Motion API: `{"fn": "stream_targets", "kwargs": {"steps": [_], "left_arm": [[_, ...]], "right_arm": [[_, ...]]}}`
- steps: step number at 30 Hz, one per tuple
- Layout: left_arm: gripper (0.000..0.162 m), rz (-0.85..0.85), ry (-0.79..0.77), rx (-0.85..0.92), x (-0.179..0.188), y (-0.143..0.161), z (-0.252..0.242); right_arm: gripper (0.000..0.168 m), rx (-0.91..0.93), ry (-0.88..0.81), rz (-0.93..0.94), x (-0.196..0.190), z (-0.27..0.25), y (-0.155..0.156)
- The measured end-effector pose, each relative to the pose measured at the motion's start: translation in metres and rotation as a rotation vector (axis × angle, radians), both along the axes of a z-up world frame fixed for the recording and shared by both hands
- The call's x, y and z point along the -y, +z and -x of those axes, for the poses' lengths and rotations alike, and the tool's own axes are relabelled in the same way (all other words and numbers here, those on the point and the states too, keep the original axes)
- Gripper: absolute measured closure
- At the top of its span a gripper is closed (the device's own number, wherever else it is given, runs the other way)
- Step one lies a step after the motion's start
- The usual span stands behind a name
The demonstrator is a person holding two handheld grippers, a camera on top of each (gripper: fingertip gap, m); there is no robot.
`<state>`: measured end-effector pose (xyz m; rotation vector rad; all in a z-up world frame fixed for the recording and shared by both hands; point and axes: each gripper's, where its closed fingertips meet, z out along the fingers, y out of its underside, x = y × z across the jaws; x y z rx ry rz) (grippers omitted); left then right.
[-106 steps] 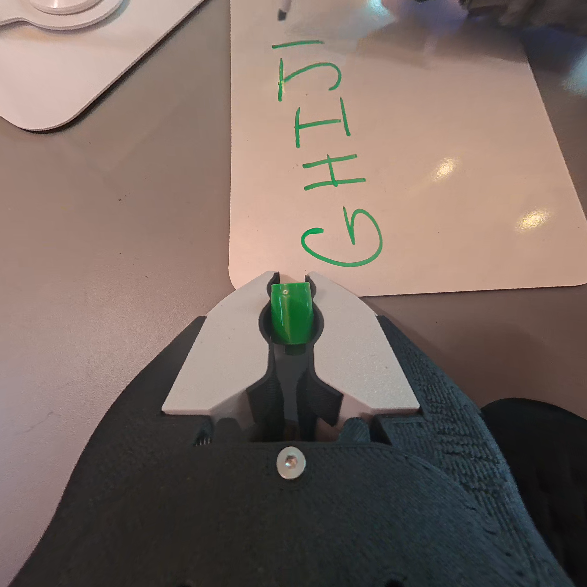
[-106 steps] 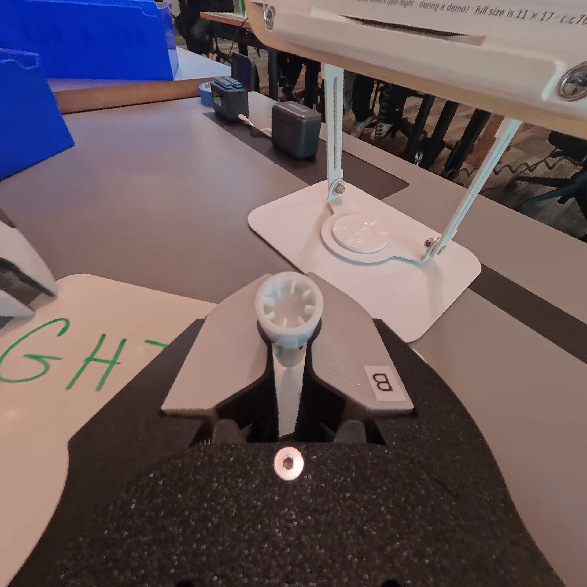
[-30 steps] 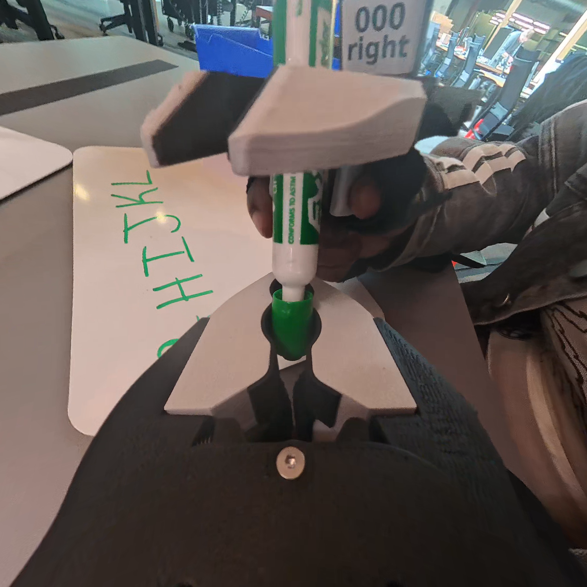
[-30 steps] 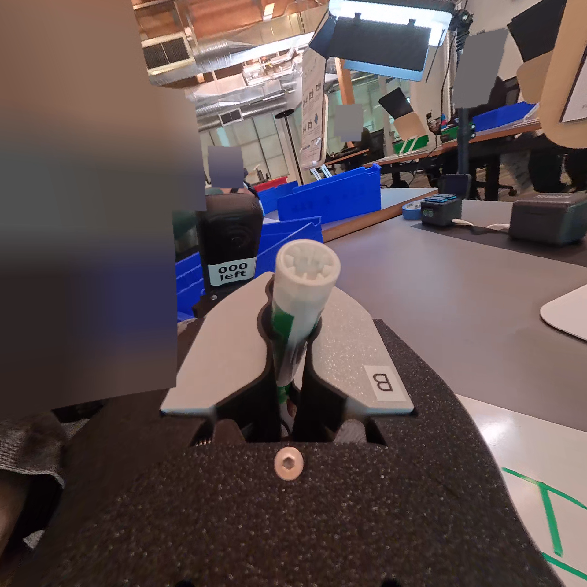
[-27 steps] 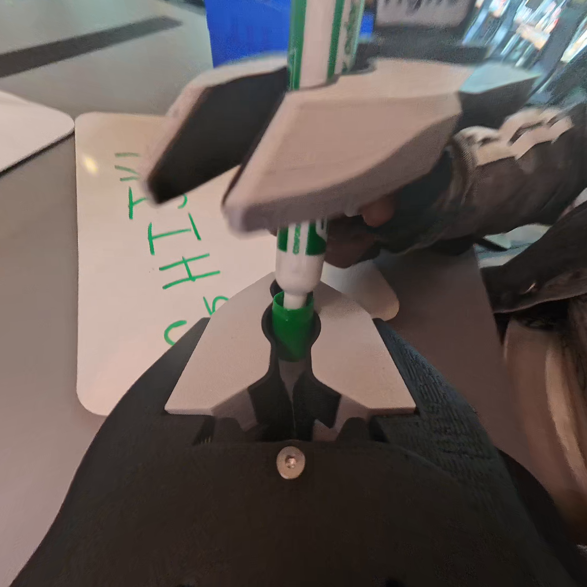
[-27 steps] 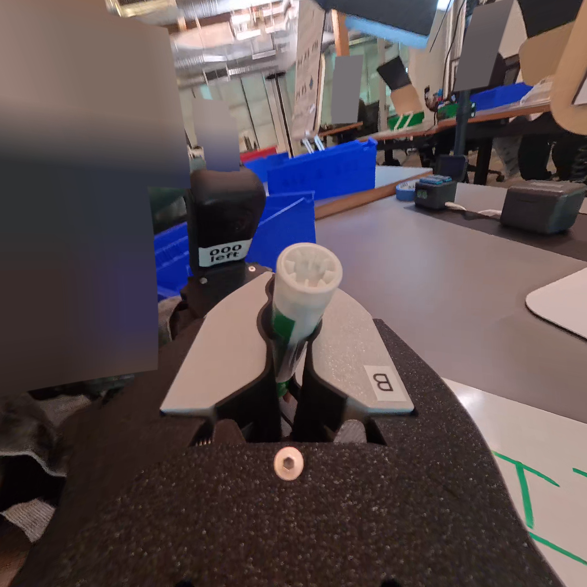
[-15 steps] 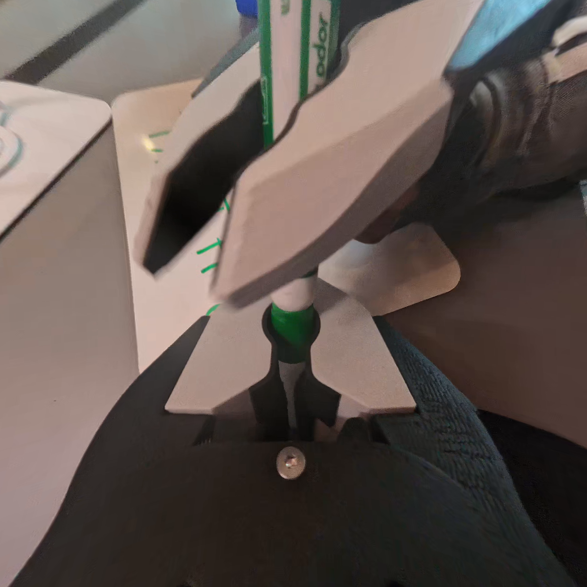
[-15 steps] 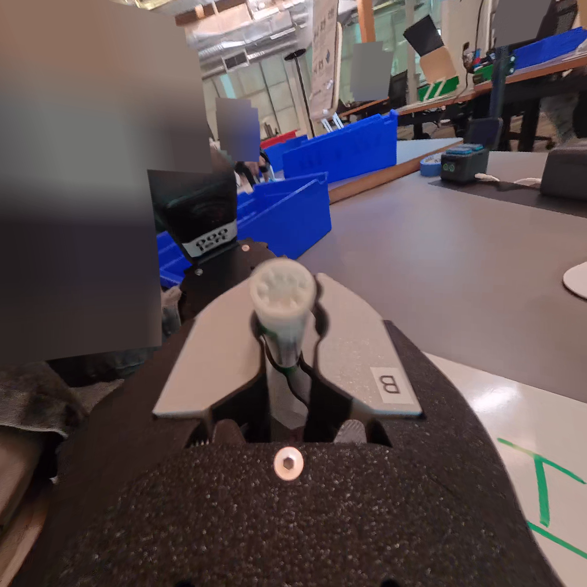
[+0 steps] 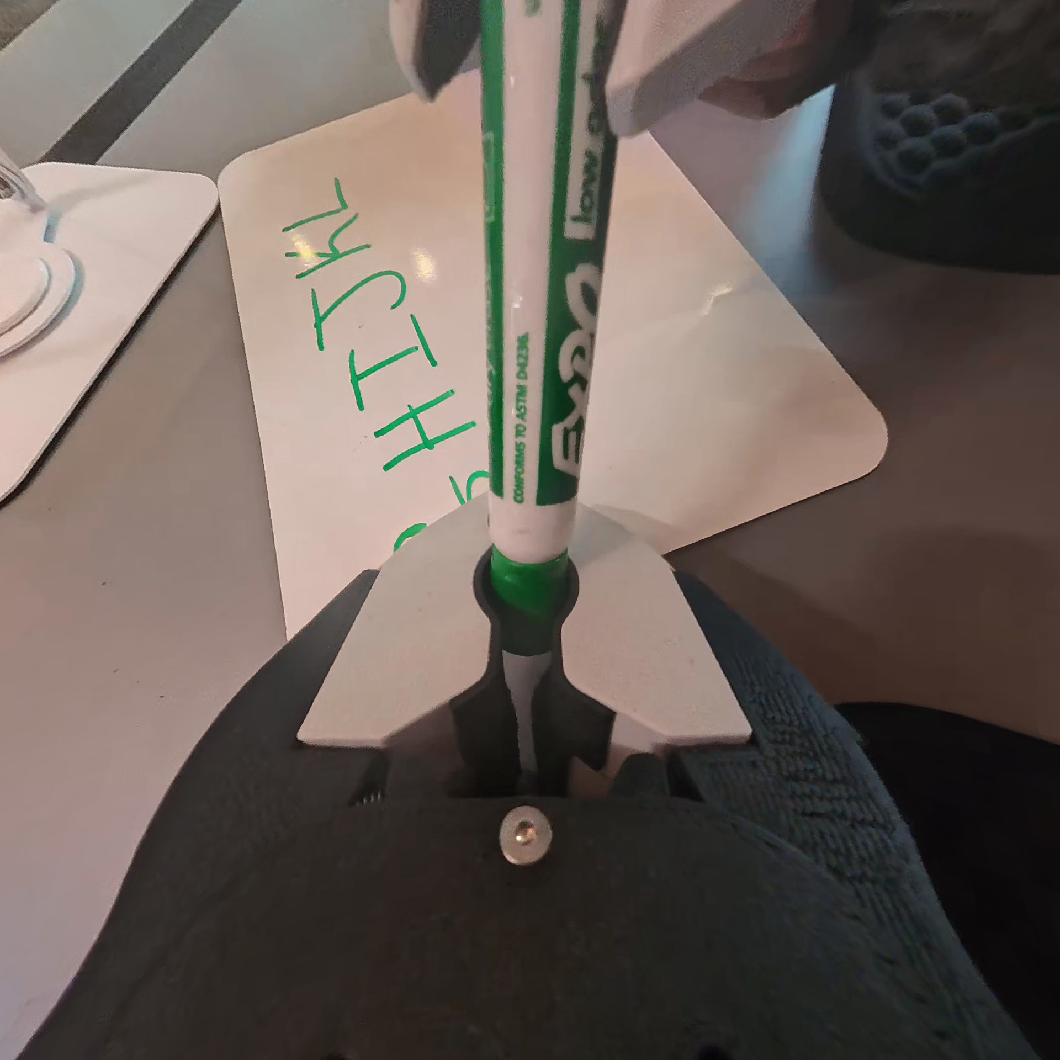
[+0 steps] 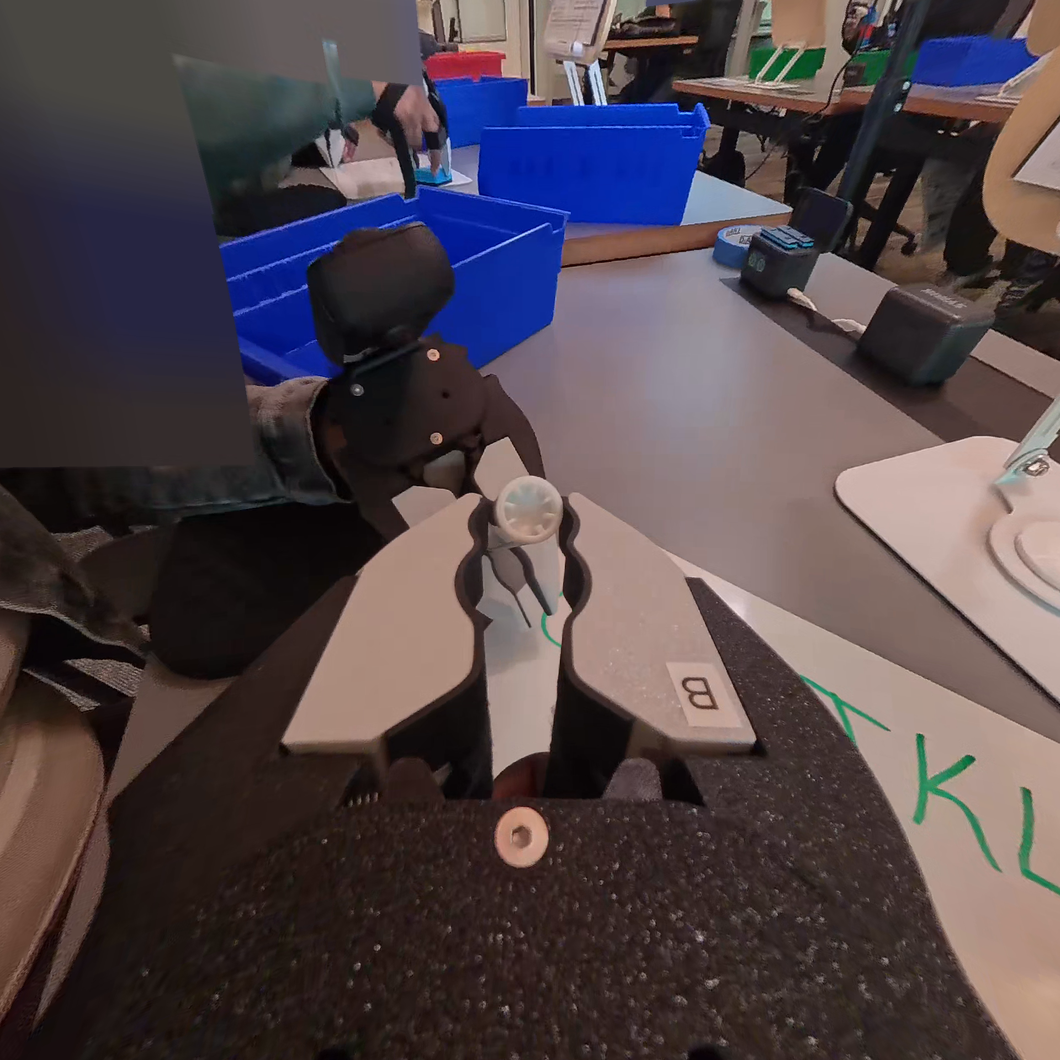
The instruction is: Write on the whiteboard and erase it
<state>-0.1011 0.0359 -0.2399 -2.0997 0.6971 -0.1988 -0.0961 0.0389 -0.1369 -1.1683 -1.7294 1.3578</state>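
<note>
Capping looks like the step in hand: the left gripper (image 9: 525, 596) has its fingers (image 9: 424, 648) closed tight on the green cap (image 9: 526, 591), with the marker (image 9: 542, 298) seated in it and standing over the near edge of the whiteboard (image 9: 659, 355). The right gripper (image 10: 519, 573) has its fingers narrowly parted around the marker's ribbed white tail, seemingly loose. Green letters cover the glossy, round-cornered board on the grey tabletop (image 9: 132, 573). Next, I'd guess, setting the pen down and finding an eraser.
</note>
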Motion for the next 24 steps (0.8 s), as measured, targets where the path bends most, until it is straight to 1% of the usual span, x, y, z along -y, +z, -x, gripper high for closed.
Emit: {"fn": "stream_targets", "kwargs": {"steps": [3, 5, 6, 8, 10, 11, 13, 15, 17, 19, 21, 22, 24], "left_arm": [[0.150, -0.018, -0.030, -0.024, 0.000, -0.001, -0.006], [0.147, -0.066, -0.033, 0.004, -0.003, 0.006, -0.010], [0.131, -0.081, -0.021, 0.019, -0.005, 0.009, -0.009], [0.094, -0.099, 0.034, 0.015, -0.011, 0.011, -0.001], [0.067, -0.134, 0.091, 0.012, -0.017, 0.017, 0.008], [0.057, -0.164, 0.113, 0.020, -0.020, 0.020, 0.010], [0.044, -0.215, 0.156, 0.033, -0.024, 0.027, 0.015], [0.039, -0.236, 0.188, 0.029, -0.025, 0.030, 0.021], [0.038, -0.250, 0.204, 0.023, -0.026, 0.033, 0.024], [0.039, -0.266, 0.221, 0.017, -0.026, 0.034, 0.029], [0.041, -0.287, 0.234, 0.003, -0.028, 0.036, 0.032], [0.043, -0.305, 0.236, -0.001, -0.028, 0.037, 0.033], [0.048, -0.347, 0.237, -0.011, -0.029, 0.042, 0.034]], "right_arm": [[0.148, -0.007, 0.029, 0.042, 0.006, -0.008, 0.002], [0.148, -0.041, 0.014, 0.043, 0.005, -0.014, 0.009], [0.148, -0.080, -0.019, 0.033, 0.001, -0.018, 0.017], [0.148, -0.180, -0.121, 0.023, -0.018, -0.032, 0.041], [0.148, -0.300, -0.317, -0.006, -0.054, -0.058, 0.073], [0.148, -0.364, -0.446, -0.052, -0.078, -0.079, 0.090], [0.148, -0.462, -0.746, -0.179, -0.129, -0.133, 0.119], [0.148, -0.480, -1.027, -0.289, -0.175, -0.196, 0.133], [0.148, -0.420, -1.214, -0.317, -0.213, -0.247, 0.124], [0.148, -0.294, -1.338, -0.299, -0.248, -0.281, 0.098], [0.148, -0.143, -1.394, -0.246, -0.276, -0.298, 0.061], [0.148, -0.077, -1.392, -0.207, -0.286, -0.300, 0.044], [0.148, 0.000, -1.374, -0.143, -0.303, -0.297, 0.018]]}}
